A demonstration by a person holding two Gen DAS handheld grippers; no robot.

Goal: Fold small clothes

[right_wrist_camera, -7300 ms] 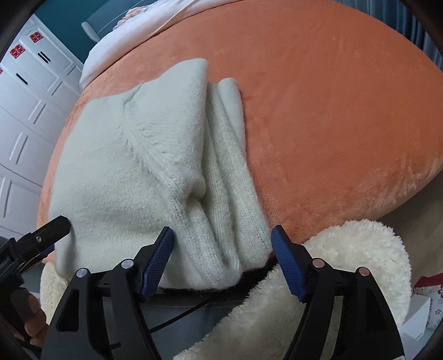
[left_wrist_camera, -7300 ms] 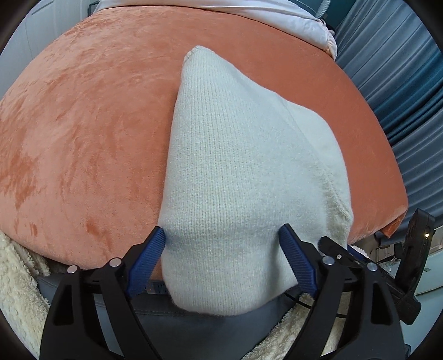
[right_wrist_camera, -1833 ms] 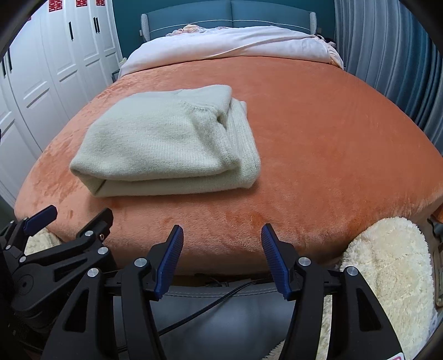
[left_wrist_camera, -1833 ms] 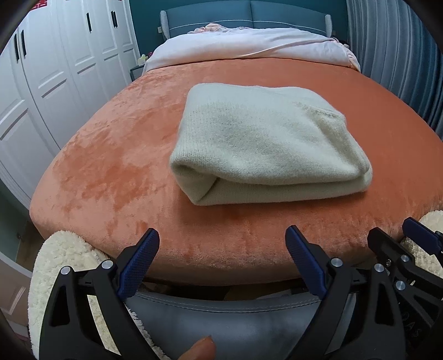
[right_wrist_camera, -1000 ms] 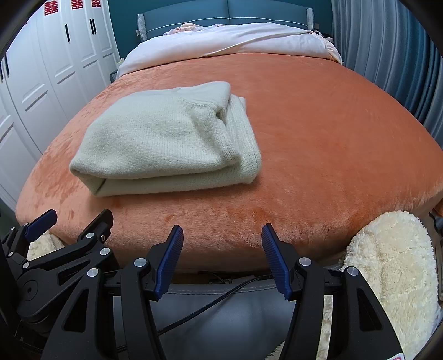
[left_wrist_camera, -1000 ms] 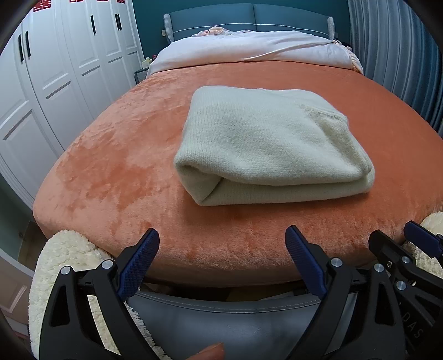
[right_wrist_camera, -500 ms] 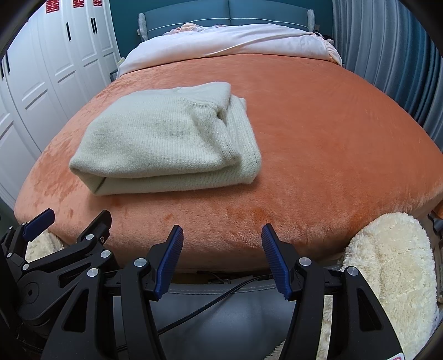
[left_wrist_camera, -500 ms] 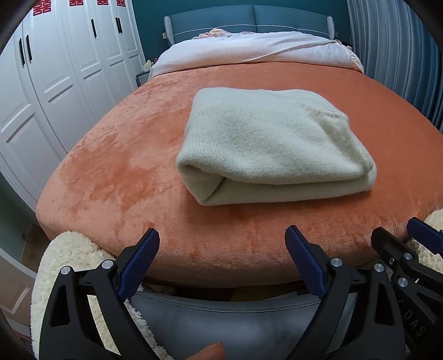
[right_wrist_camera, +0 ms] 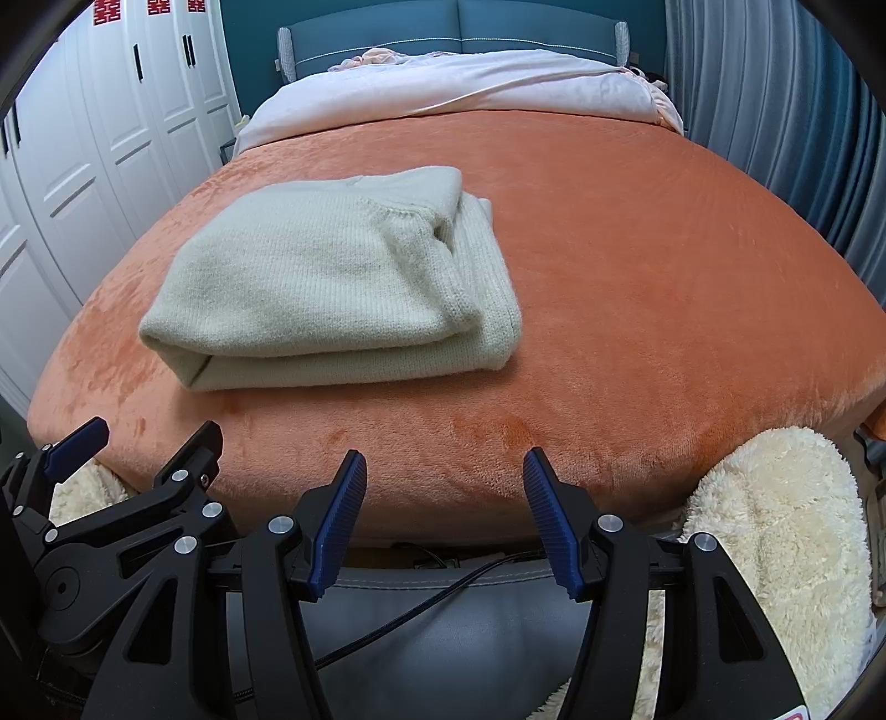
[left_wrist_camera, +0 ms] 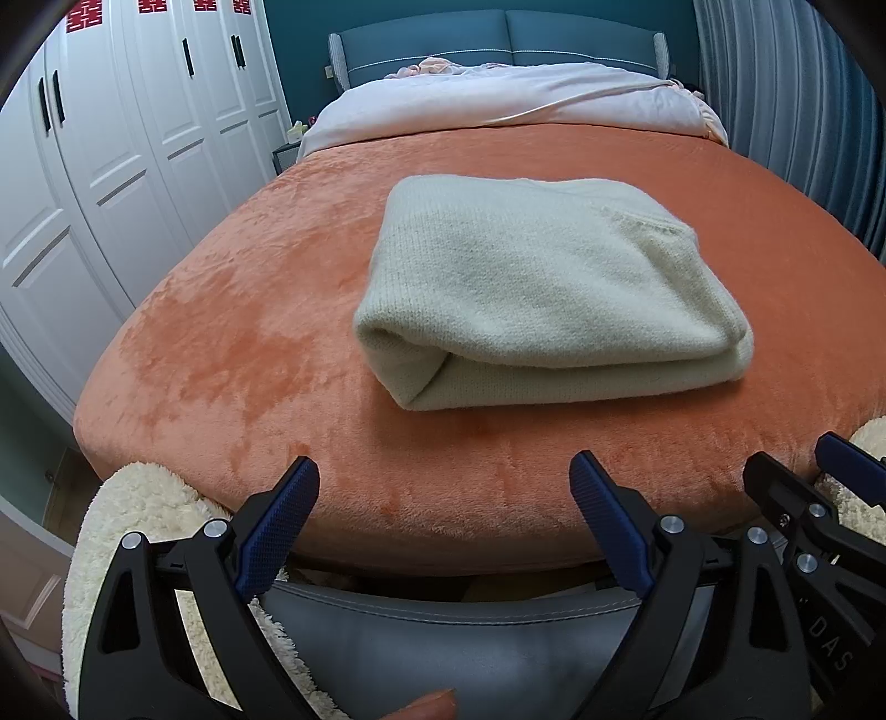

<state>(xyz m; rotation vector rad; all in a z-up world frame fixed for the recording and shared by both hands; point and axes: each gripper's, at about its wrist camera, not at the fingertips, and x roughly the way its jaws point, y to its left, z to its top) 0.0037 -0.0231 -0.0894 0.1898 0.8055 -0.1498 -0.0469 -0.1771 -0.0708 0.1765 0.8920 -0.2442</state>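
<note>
A cream knitted sweater [left_wrist_camera: 542,288] lies folded in a neat rectangle on the orange plush bed cover [left_wrist_camera: 232,332]. It also shows in the right wrist view [right_wrist_camera: 332,277], left of centre. My left gripper [left_wrist_camera: 443,482] is open and empty, held back over the near edge of the bed, well short of the sweater. My right gripper [right_wrist_camera: 443,471] is open and empty, also at the near bed edge, to the right of the sweater. Each gripper shows at the edge of the other's view.
A pale pink duvet [left_wrist_camera: 515,94] and a blue headboard [left_wrist_camera: 498,39] lie at the far end. White wardrobe doors [left_wrist_camera: 111,166] stand on the left, blue curtains [right_wrist_camera: 775,111] on the right. Fluffy cream cushions [right_wrist_camera: 775,531] and a grey seat [left_wrist_camera: 454,637] sit below the grippers.
Since 7.3 s ago both grippers have let go of the sweater and pulled back to the bed's near edge. Over the last second the views have barely shifted.
</note>
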